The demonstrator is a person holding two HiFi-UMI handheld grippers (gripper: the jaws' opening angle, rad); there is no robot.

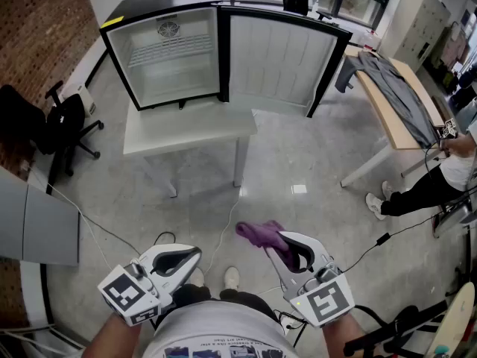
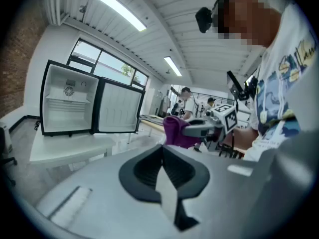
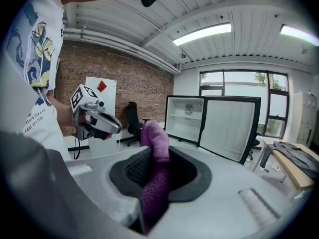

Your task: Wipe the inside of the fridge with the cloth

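A small black fridge [image 1: 171, 54] stands on a white table [image 1: 186, 129] far ahead, its door [image 1: 279, 62] swung wide open and its white inside bare apart from a wire shelf. My right gripper [image 1: 277, 241] is shut on a purple cloth [image 1: 259, 233], which bunches out past its tips; in the right gripper view the cloth [image 3: 155, 178] runs between the jaws. My left gripper [image 1: 195, 253] is shut with nothing in it. Both are held low by my waist, well short of the fridge. The left gripper view shows the fridge [image 2: 70, 103] and the cloth [image 2: 174, 131].
A black office chair [image 1: 63, 121] stands at left near a brick wall. A wooden desk [image 1: 391, 103] with a grey garment is at right, and a person [image 1: 440, 177] sits beside it. Cables trail over the grey floor [image 1: 298, 162].
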